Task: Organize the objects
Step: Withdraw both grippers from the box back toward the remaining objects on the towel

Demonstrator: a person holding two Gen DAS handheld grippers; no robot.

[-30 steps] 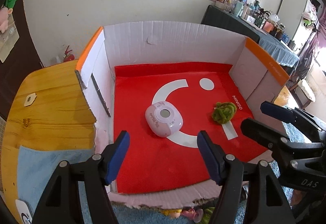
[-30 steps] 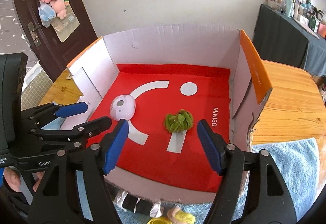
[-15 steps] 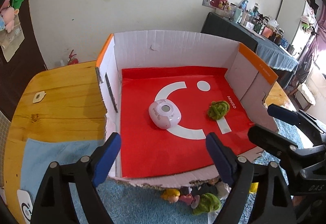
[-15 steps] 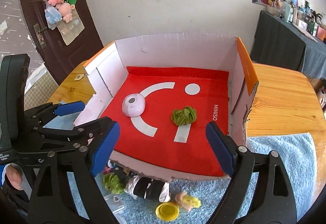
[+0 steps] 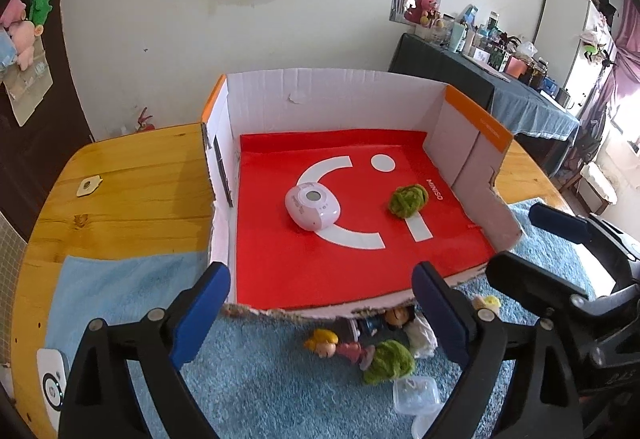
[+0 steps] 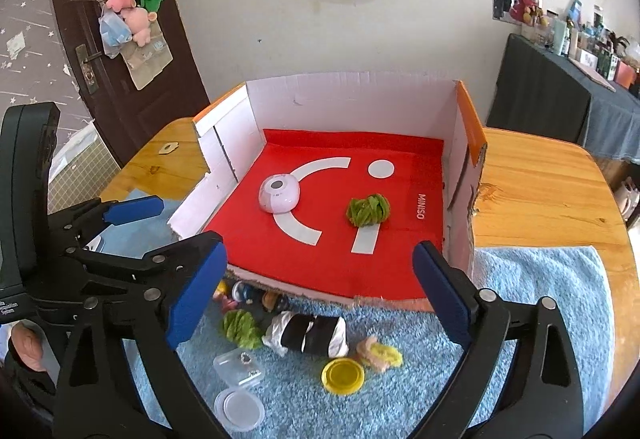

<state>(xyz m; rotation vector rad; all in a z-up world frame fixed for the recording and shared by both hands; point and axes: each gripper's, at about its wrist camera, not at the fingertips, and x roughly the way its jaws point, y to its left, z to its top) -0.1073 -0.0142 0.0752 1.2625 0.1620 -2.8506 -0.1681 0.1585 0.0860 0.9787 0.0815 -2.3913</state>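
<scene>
1. Cardboard box (image 5: 340, 99), lined in red, is sitting on the wooden table (image 5: 132, 195); a pink round device (image 5: 313, 208) and a green yarn ball (image 5: 407, 200) are lying inside, apart, the ball at 3 o'clock of the device.
2. Loose items are lying on the blue towel (image 6: 540, 303) at the box's 6 o'clock: a second green ball (image 6: 239, 324), a black-and-white roll (image 6: 308, 333), a yellow lid (image 6: 343, 375), a clear container (image 6: 237, 369).
3. Both the left gripper (image 5: 320, 313) and the right gripper (image 6: 318, 297) are hovering spread wide, holding nothing.
</scene>
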